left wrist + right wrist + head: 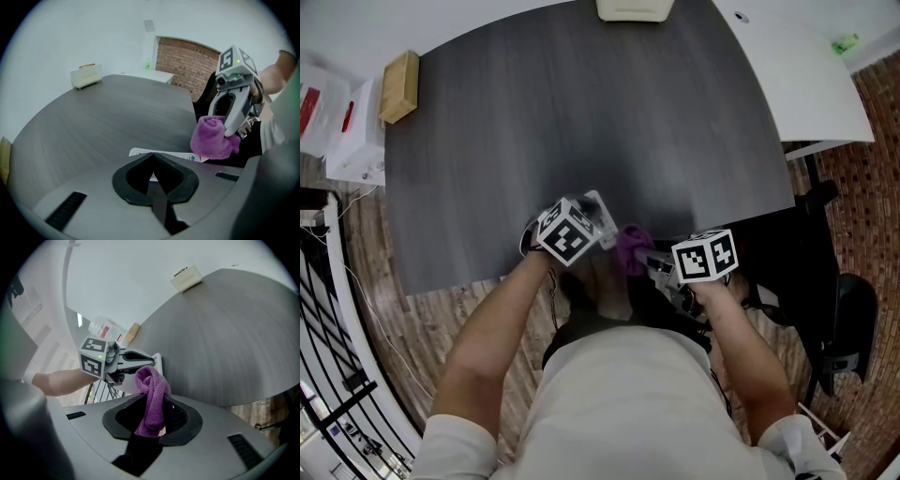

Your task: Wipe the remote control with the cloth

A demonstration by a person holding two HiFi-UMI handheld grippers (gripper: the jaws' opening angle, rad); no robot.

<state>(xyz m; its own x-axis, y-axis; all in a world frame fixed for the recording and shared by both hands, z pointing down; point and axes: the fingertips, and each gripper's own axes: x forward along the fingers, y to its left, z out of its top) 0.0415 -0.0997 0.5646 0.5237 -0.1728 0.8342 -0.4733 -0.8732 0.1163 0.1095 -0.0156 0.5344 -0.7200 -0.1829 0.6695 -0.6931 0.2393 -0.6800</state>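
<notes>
Soft pile meets hard, matt surfaces

The purple cloth (151, 399) reads fuzzy, a nubby knitted pile. The remote control (180, 156) is smooth white plastic. The table (581, 122) shows matt dark-grey wood grain, and the floor (441, 300) is wood-look plank.

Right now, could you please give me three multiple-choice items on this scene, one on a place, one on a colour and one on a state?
1. Where is the wooden block? A. At the dark table's far-left corner. B. Beside the cloth. C. On the floor.
2. What colour is the cloth? A. Green. B. White. C. Purple.
3. How are the right tongs? A. Open and empty. B. Shut on the cloth. C. Shut on the block.
Answers: 1 A, the head view shows it at that corner; 2 C, it is purple in every view; 3 B, the cloth hangs pinched between their jaws.
</notes>
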